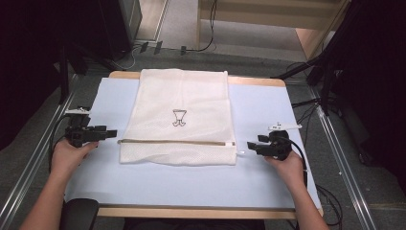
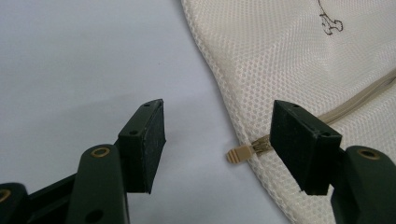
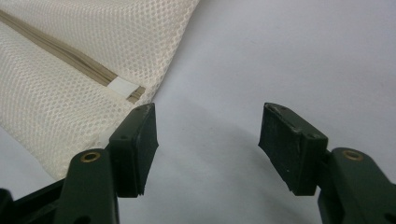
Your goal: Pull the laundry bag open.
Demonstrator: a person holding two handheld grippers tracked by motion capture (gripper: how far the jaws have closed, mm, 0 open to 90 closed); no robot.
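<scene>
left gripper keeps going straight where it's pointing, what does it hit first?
Likely the tan zipper end tab at the edge of the mesh laundry bag. It lies between the left gripper's open jaws, just ahead; depth is uncertain.

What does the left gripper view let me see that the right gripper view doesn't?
Left gripper view: a tan zipper tab poking out at the edge of the mesh bag, between the open left gripper jaws, and part of a black drawing on the bag.

Right gripper view: a small white patch at the zipper's end, beside the open right gripper.

Both: cream mesh, the tan zipper line, pale blue table cover, nothing gripped.
</scene>
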